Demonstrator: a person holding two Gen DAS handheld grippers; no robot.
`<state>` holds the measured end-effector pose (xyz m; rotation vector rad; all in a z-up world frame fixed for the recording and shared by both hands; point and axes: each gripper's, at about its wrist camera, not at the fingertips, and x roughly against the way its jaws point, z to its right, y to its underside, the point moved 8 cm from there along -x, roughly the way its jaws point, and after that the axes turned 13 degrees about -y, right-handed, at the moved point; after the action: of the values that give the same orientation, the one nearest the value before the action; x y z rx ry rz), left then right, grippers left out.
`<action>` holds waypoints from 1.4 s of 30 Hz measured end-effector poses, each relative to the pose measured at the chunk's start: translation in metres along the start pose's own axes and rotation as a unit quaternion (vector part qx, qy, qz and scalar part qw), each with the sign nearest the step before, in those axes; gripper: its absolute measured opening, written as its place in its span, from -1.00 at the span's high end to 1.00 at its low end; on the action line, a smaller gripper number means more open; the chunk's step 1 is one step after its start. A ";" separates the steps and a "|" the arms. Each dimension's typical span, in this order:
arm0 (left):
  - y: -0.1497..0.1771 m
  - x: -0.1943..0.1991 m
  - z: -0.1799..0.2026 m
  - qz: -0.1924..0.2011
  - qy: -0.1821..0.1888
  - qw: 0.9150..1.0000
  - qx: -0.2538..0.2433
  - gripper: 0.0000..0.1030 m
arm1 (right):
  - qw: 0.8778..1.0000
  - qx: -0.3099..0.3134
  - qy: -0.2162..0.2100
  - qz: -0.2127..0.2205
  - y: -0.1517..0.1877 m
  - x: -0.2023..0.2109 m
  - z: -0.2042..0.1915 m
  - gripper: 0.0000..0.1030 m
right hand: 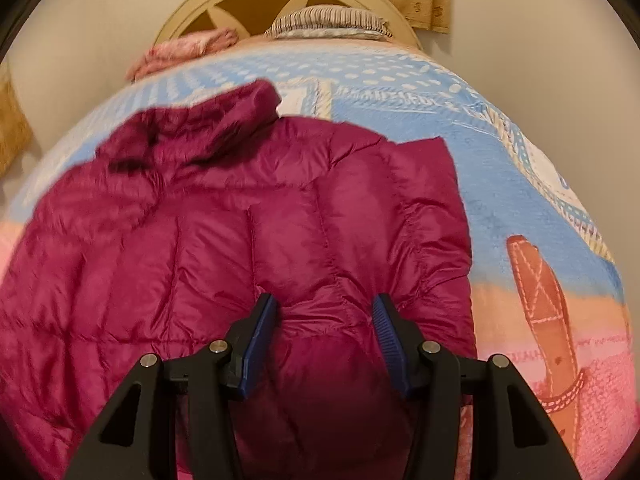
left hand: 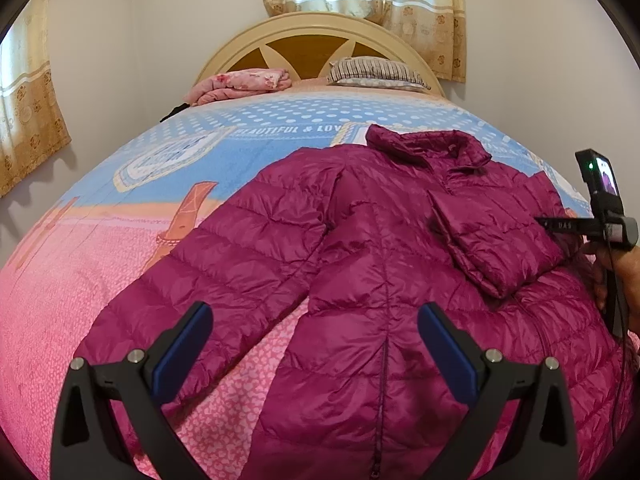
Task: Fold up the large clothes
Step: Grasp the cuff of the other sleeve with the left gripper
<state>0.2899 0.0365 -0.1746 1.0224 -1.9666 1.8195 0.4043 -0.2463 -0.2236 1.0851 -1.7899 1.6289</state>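
Observation:
A magenta puffer jacket (left hand: pixel 360 240) lies flat on the bed, collar (left hand: pixel 432 144) toward the headboard. One sleeve (left hand: pixel 224 264) stretches out to the lower left. The other sleeve (left hand: pixel 492 236) is folded across the chest. My left gripper (left hand: pixel 316 344) hovers open over the jacket's lower front and the stretched sleeve, with nothing between its blue pads. My right gripper (right hand: pixel 324 332) stands partly open just over the folded part of the jacket (right hand: pixel 200 240), whose fabric shows between the fingers with no visible pinch. In the left wrist view the right gripper (left hand: pixel 600 220) sits at the jacket's right edge.
A pink and blue blanket (left hand: pixel 120 240) covers the bed. At its head are a cream headboard (left hand: pixel 312 40), a striped pillow (left hand: pixel 376 72) and a folded pink blanket (left hand: pixel 240 84). A hand (left hand: pixel 616 276) holds the right gripper. Walls and curtains close in behind.

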 end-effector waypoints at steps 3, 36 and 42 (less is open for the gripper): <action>0.001 -0.002 -0.004 -0.001 -0.002 1.000 0.004 -1.00 | 1.000 -0.004 0.008 -0.001 0.001 0.007 0.001 0.00; 0.052 -0.018 -0.138 -0.053 -0.130 0.986 0.084 -1.00 | 0.989 0.107 -0.099 0.000 0.045 -0.007 -0.174 0.00; 0.062 -0.026 -0.171 -0.064 -0.163 0.979 0.105 -1.00 | 0.990 0.110 -0.093 -0.002 0.046 -0.013 -0.173 -0.01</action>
<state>0.2245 0.2047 -0.2084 1.5637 -1.8499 1.9160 0.3477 -0.0762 -0.2313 1.3784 -1.7483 1.8079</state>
